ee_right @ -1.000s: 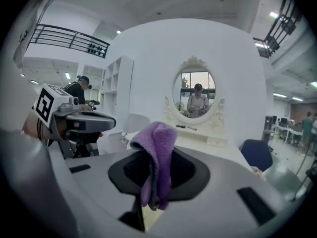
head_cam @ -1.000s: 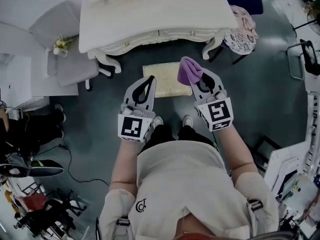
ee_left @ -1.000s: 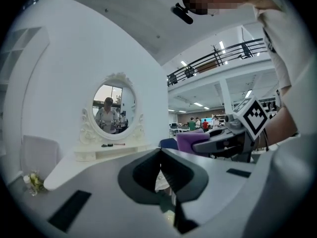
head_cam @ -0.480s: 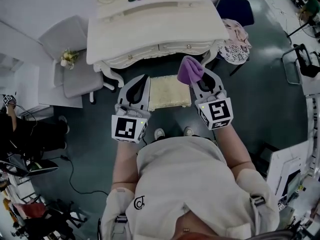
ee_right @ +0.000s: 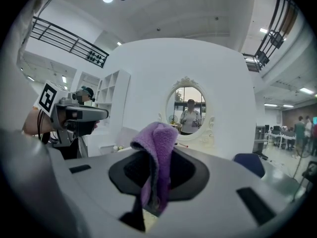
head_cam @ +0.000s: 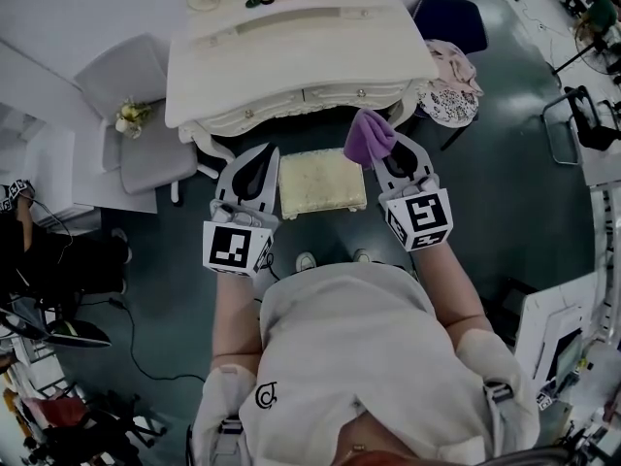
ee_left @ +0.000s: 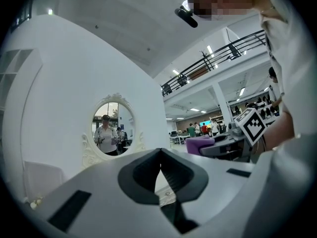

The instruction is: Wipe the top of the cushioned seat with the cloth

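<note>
The cushioned seat (head_cam: 321,183), a cream square stool, stands on the dark floor just in front of the white dressing table (head_cam: 291,56). My right gripper (head_cam: 372,147) hovers over the seat's right edge, shut on a purple cloth (head_cam: 367,136) that bunches up above its tips; the purple cloth (ee_right: 156,155) hangs between the jaws in the right gripper view. My left gripper (head_cam: 258,156) is held beside the seat's left edge, shut with nothing in it; the left gripper (ee_left: 160,168) points level towards an oval mirror (ee_left: 113,128).
A grey chair (head_cam: 136,115) with a small flower bunch stands at the left. A dark blue chair (head_cam: 448,17) and a lace-covered stool (head_cam: 448,90) are at the right of the table. Cables and equipment lie at the lower left. My shoes (head_cam: 307,260) are below the seat.
The left gripper has drifted left, from over the seat's left part to beside its edge. The right gripper with the cloth has hardly moved. The head view has shifted up the dressing table.
</note>
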### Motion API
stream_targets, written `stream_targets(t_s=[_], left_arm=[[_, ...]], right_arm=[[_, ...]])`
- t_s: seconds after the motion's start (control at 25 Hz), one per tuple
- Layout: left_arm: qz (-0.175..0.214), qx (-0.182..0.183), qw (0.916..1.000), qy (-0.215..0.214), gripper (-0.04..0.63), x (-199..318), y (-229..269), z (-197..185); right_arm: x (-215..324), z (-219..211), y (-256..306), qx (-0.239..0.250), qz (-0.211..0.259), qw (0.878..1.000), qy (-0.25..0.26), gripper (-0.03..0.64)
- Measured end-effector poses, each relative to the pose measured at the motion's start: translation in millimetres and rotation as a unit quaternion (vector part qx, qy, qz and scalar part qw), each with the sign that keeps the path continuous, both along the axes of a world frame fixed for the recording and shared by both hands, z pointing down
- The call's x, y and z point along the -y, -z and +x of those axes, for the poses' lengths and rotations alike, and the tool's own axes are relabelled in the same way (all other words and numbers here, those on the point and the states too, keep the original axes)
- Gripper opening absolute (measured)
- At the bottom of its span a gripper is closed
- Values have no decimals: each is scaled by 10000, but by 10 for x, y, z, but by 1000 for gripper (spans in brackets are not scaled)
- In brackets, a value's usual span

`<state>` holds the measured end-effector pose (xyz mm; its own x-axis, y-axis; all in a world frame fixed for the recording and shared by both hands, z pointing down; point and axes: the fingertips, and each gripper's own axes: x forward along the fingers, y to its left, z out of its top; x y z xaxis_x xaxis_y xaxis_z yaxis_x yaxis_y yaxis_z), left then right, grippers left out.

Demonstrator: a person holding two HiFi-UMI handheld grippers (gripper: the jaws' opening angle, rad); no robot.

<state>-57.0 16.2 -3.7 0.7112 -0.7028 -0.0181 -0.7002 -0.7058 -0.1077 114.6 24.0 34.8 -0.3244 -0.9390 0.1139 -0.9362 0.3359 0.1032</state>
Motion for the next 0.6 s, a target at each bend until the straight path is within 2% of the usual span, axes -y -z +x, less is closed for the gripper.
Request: stream_targets(t_s=[0.28,0.6], left_arm=[[-53,-38,9999,-86,12,-35,6,39],[-47,5,9998,-195,12,-66,-27,121]], right_arm=[[-68,-28,72,69,189,9996,194,75],[-74,-6,35,-3,164,9997,184,74]])
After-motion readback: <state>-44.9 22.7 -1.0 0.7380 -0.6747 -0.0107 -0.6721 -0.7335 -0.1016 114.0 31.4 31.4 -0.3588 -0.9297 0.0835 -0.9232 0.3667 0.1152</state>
